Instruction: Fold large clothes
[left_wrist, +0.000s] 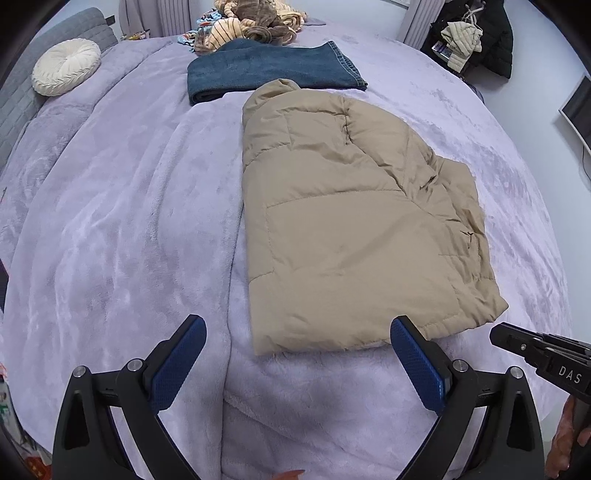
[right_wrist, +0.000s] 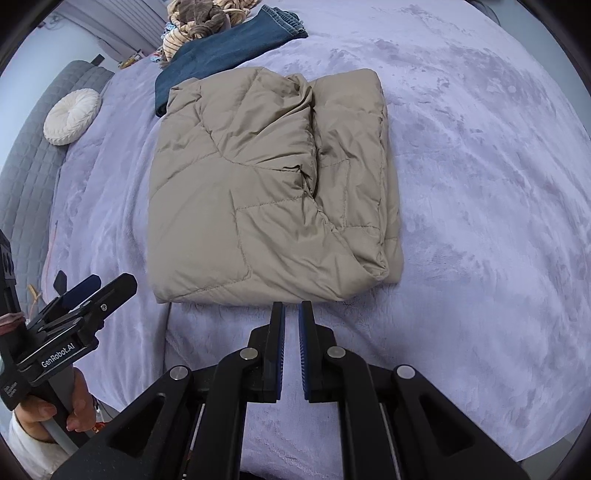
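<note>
One beige puffer jacket (right_wrist: 266, 192) lies folded lengthwise on the lilac bed (right_wrist: 480, 184), just before the folded jeans (right_wrist: 229, 48). Left gripper (left_wrist: 297, 334) fingers spread, right gripper (right_wrist: 291, 317) fingers clenched, both empty near the jacket's hem; a crosswise fold likely remains

A home bedroom is shown: a bed covered by a lilac fleece blanket (left_wrist: 122, 221), a grey quilted headboard (left_wrist: 22, 92), a round cream pleated cushion (left_wrist: 66, 66).
</note>
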